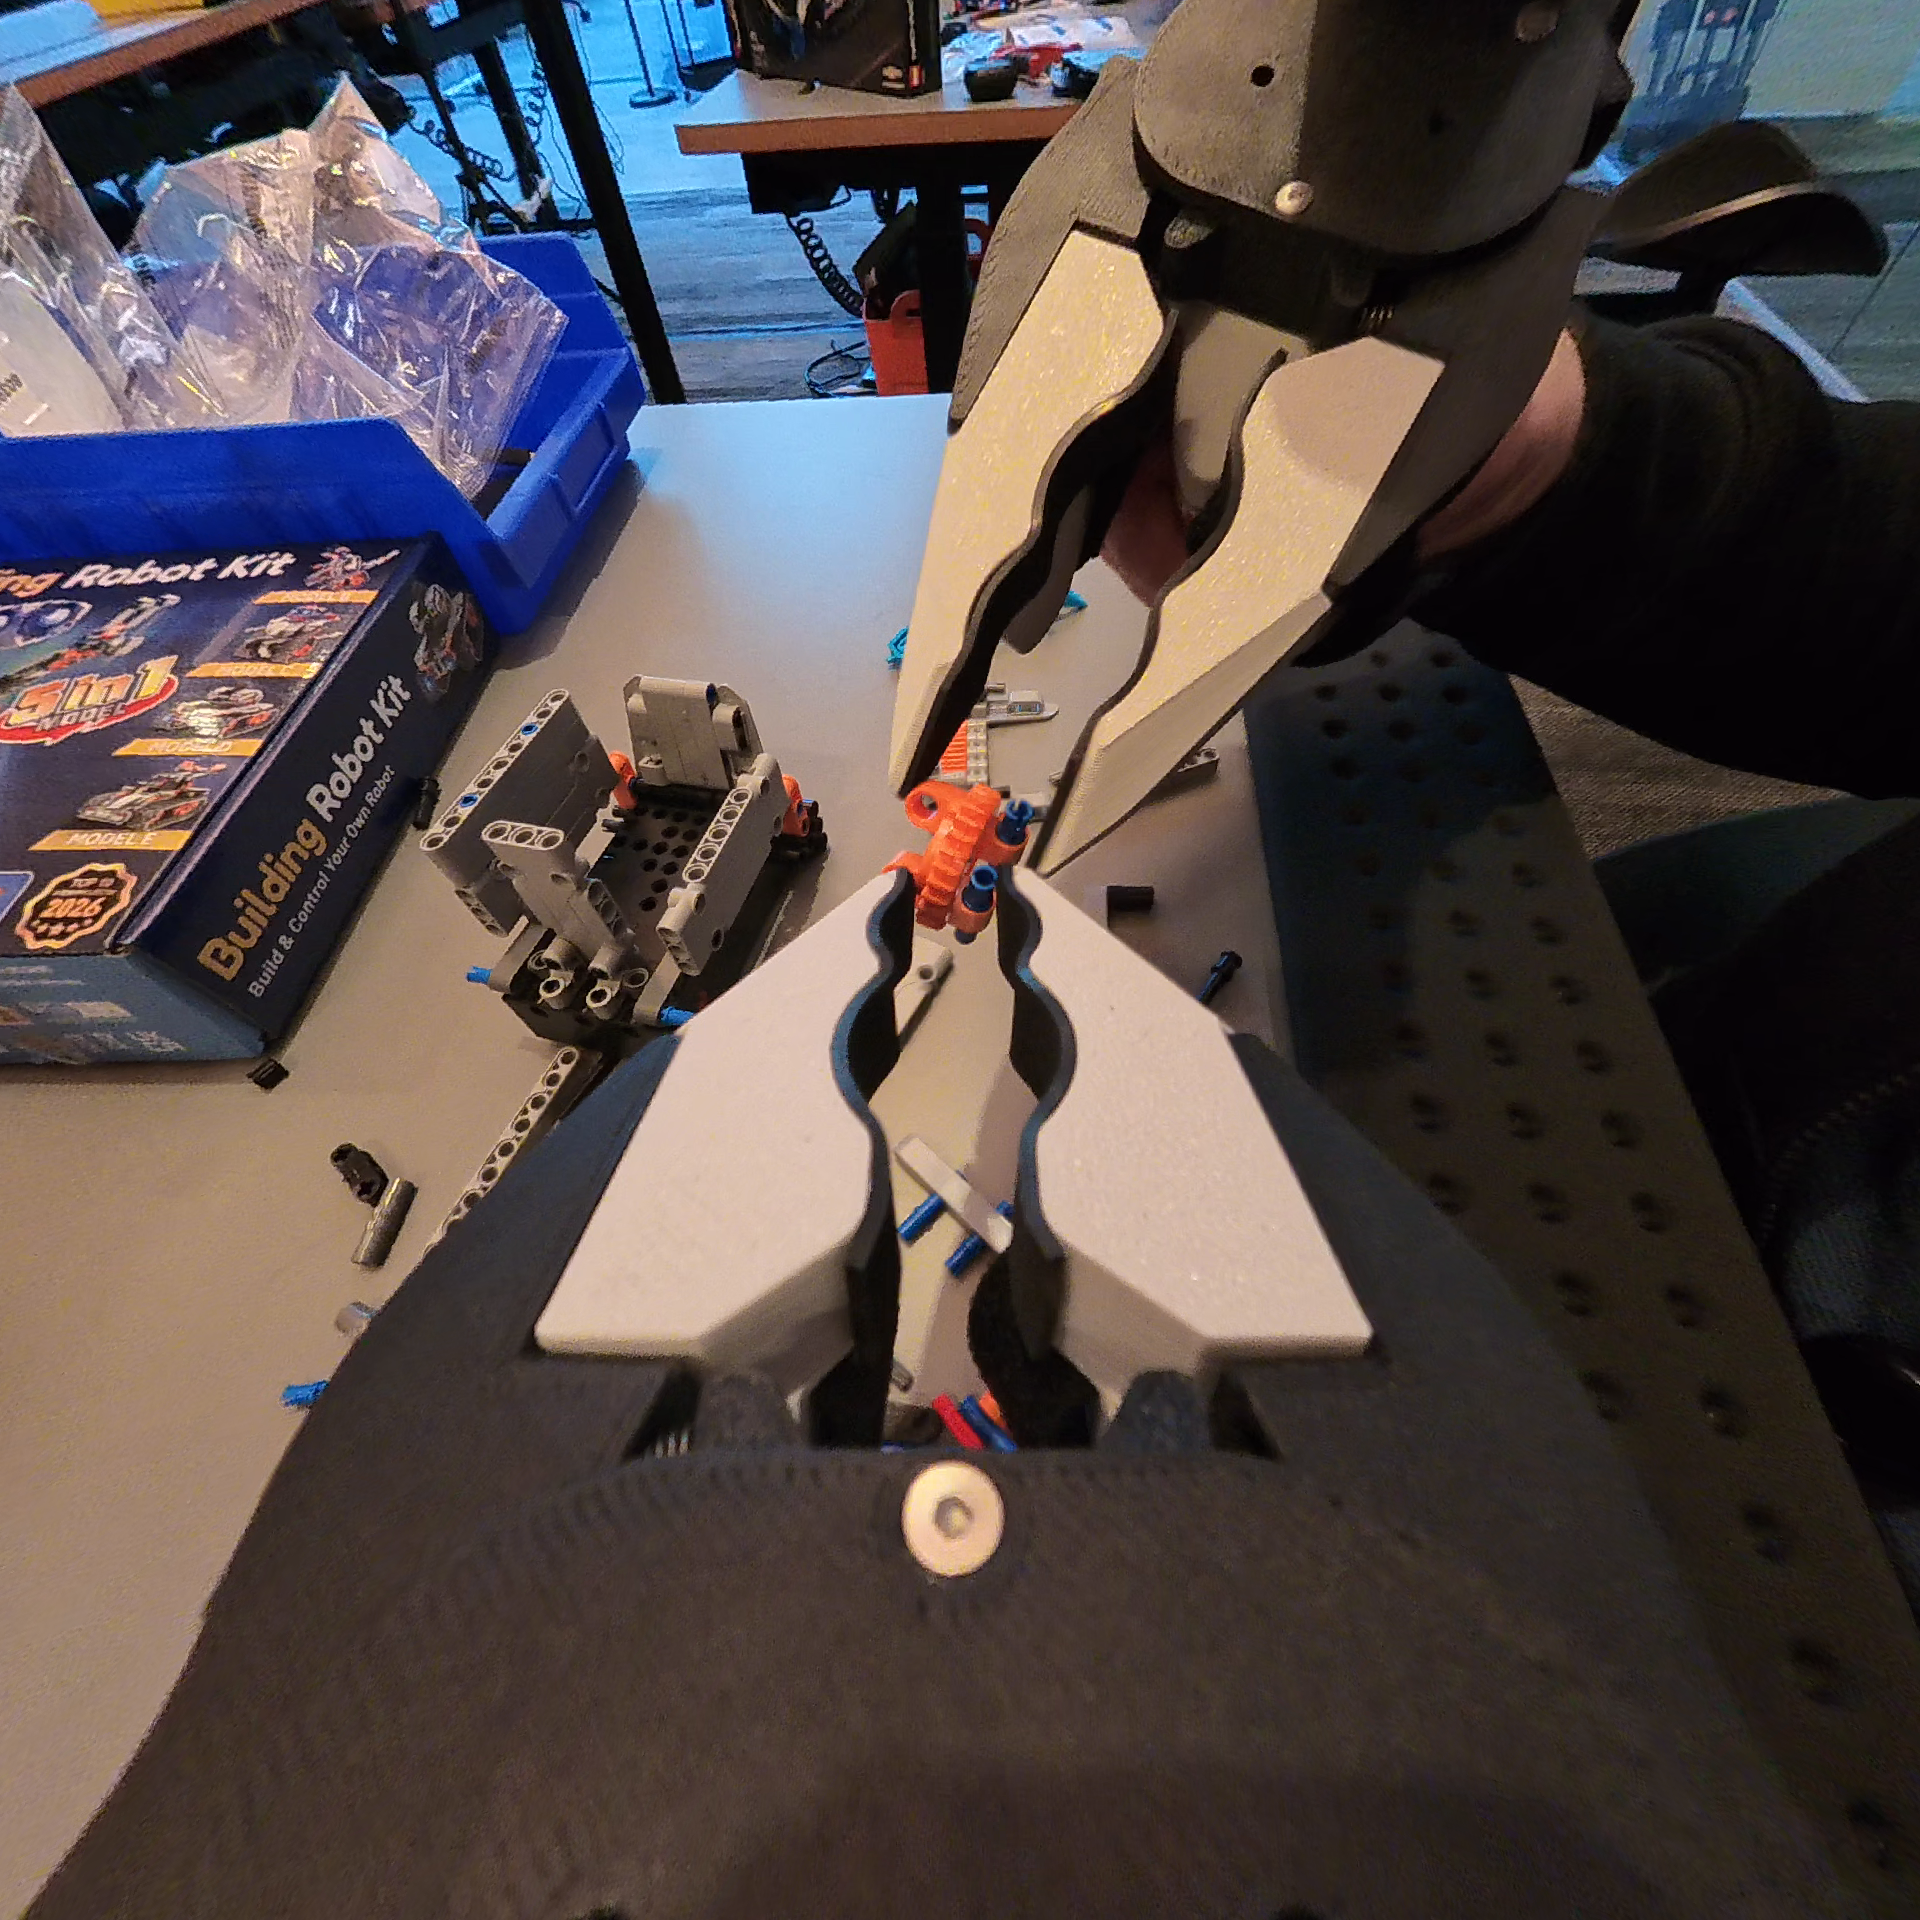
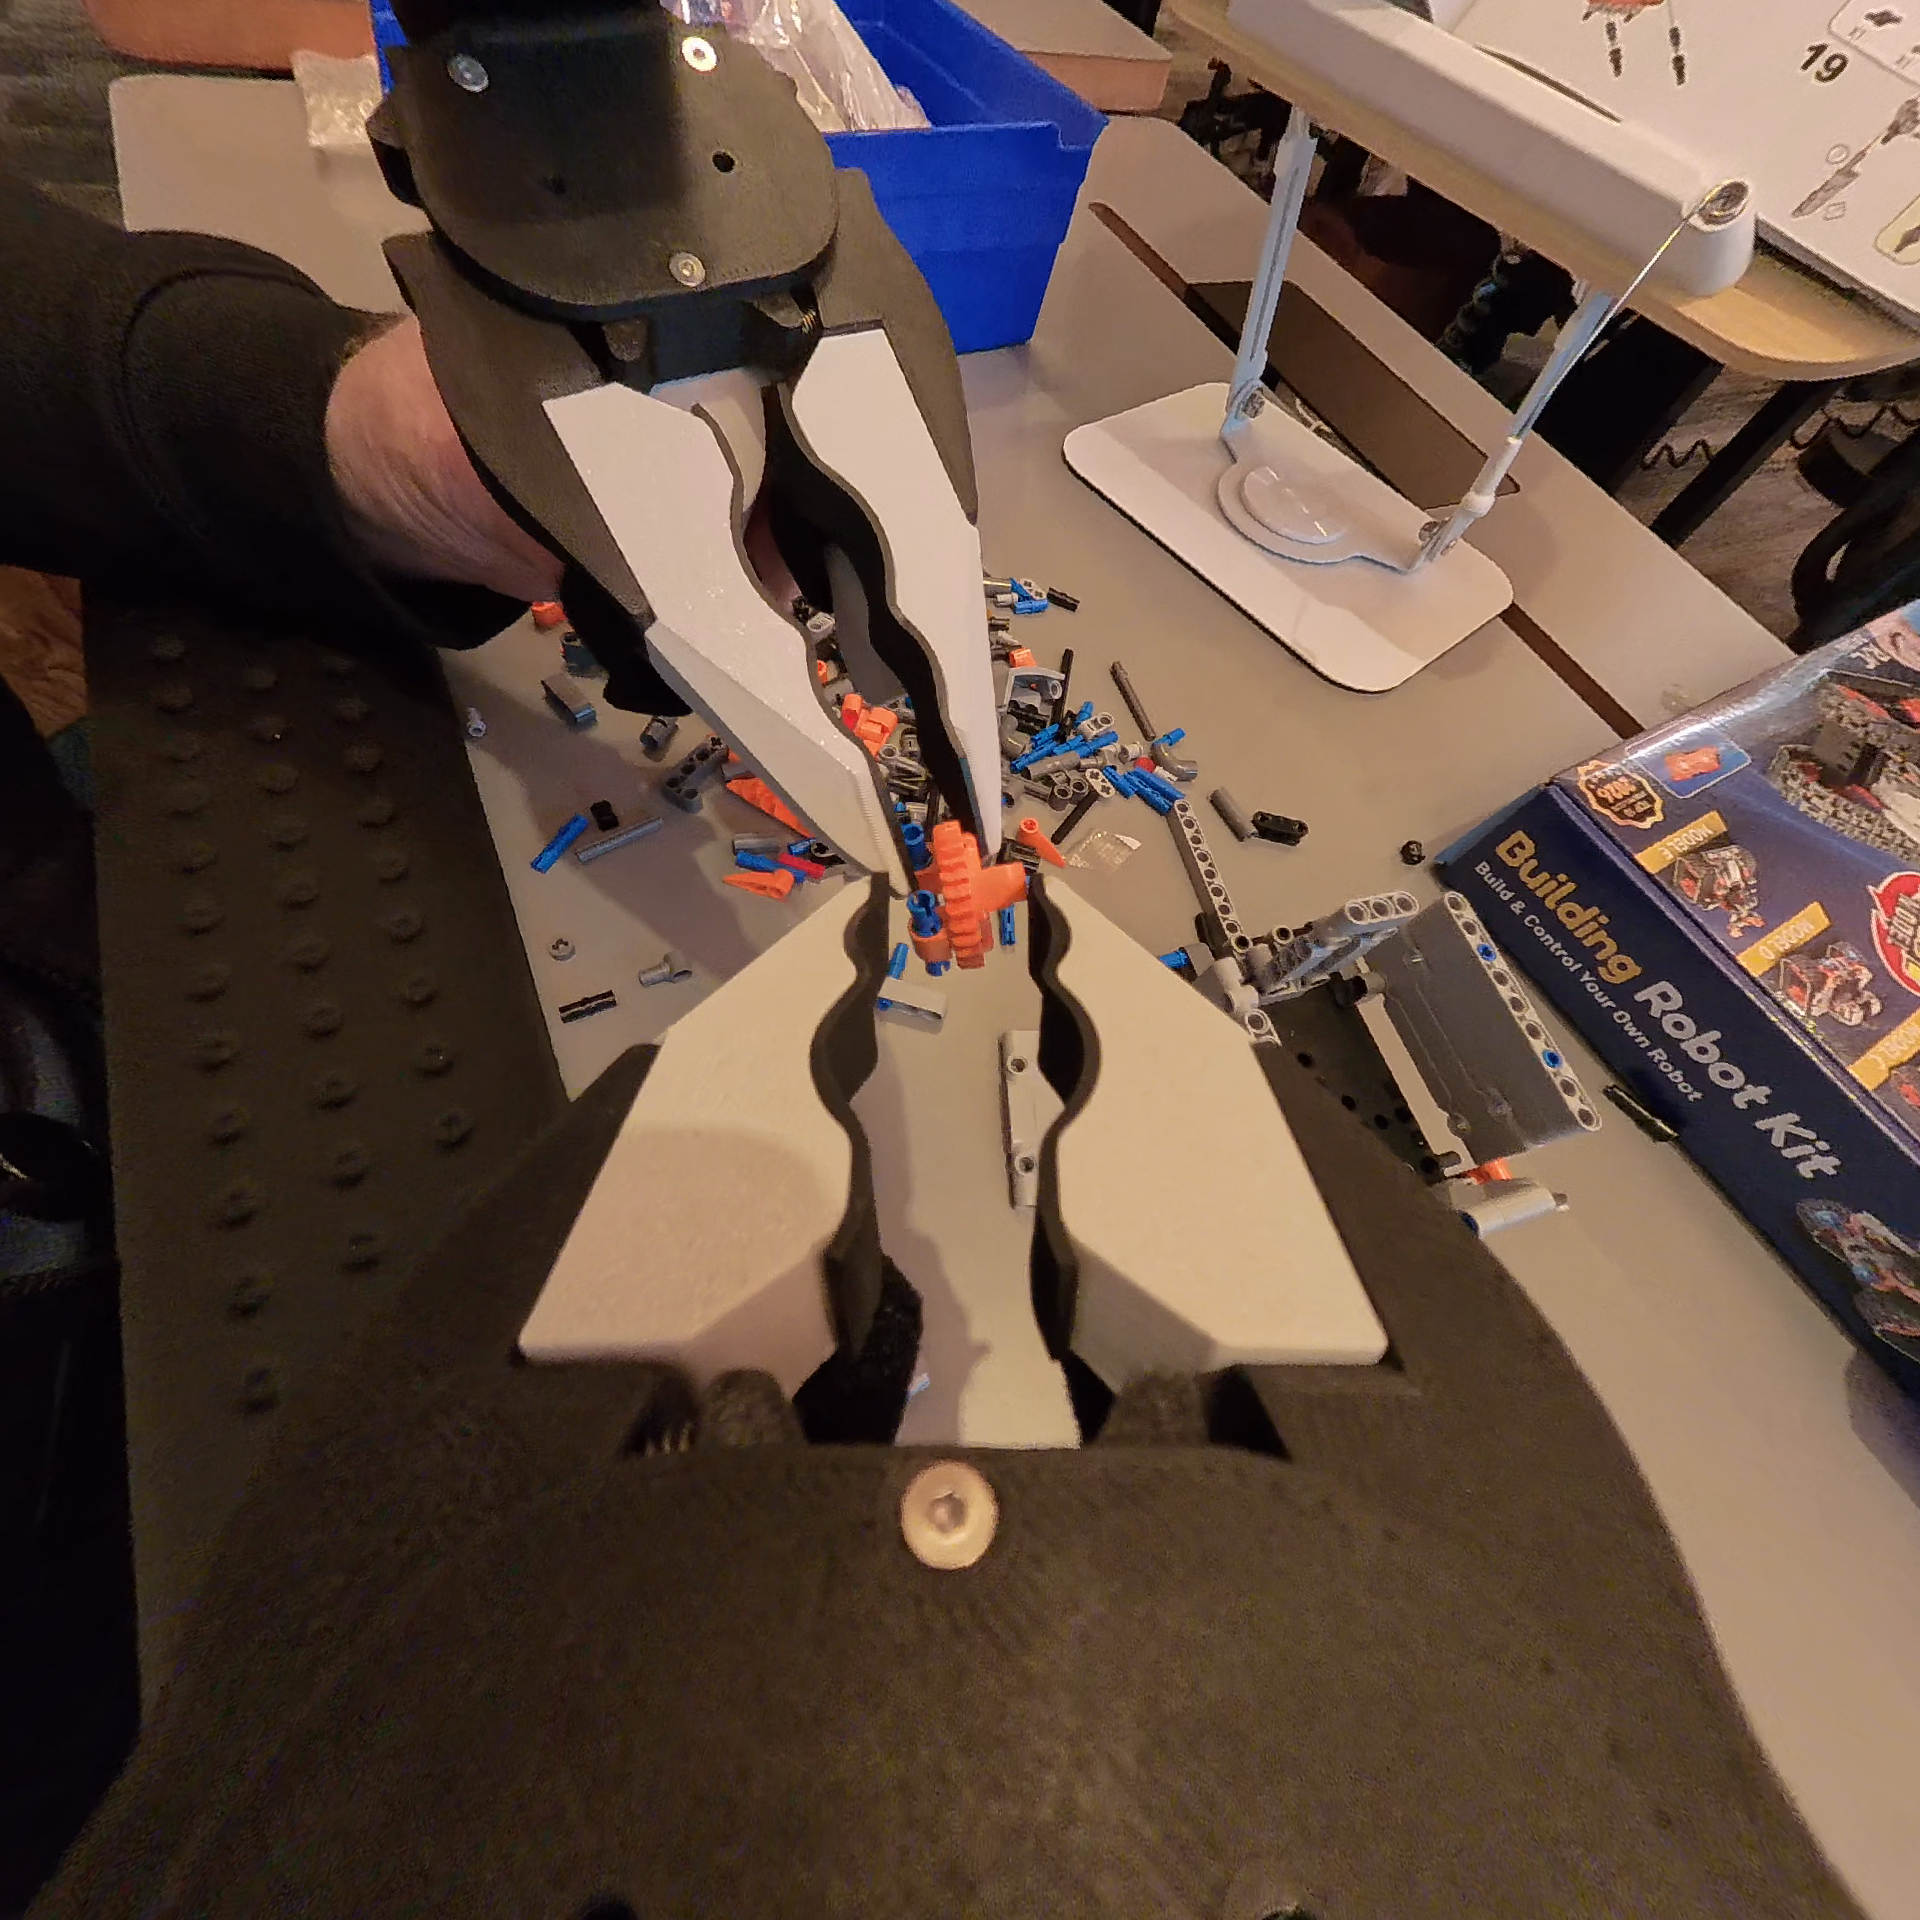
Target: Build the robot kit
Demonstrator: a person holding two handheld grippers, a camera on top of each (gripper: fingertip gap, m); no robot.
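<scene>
— Grey fingertips of the left gripper (image 1: 951,883) sit right up front, pinched onto that little orange gear assembly (image 1: 956,847). See it?

— Yes. An orange toothed wheel on an orange connector, with short blue pins (image 1: 980,891) poking out of it. It's held up above the grey table (image 1: 727,499), not resting on it.

— And the right gripper (image 2: 961,899)?

— Coming at the same piece from the opposite side. Its jaws are parted, one tip on each side of the gear (image 2: 961,904), close against it; whether they actually press on it I can't tell.

— What's underneath?

— A scatter of loose parts (image 2: 1039,748), blue pins, grey beams and orange bits, spread on the table beyond the gear. Off to the side stands a half-built grey and black model (image 1: 634,852), and next to that a dark blue kit box (image 1: 239,769). Behind it a blue bin (image 1: 312,488) stuffed with clear plastic bags (image 1: 312,270).

— And the white thing?

— A white stand (image 2: 1288,540) with thin arms, farther back.
</scene>
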